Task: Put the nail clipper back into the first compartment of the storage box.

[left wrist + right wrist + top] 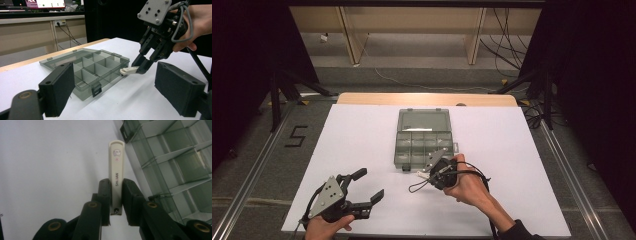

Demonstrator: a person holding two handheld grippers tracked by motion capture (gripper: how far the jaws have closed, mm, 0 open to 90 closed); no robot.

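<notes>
Wide white surface, plenty of bare room on the left and near edge. In the middle sits the clear compartment box, lid thrown back, its dividers thin and its latch tab jutting toward the person. Left gripper hovers low at the near left, jaws spread and holding nothing. Right gripper is just off the box's near corner, jaws clenched on a small cream nail clipper, clear of the surface. It looks light, stiff and smooth-sided, so likely slippery; the pinch at its pivot end seems sound, the long end sticking free. Tightest spot, I'd say: the box wall beside that tip.
</notes>
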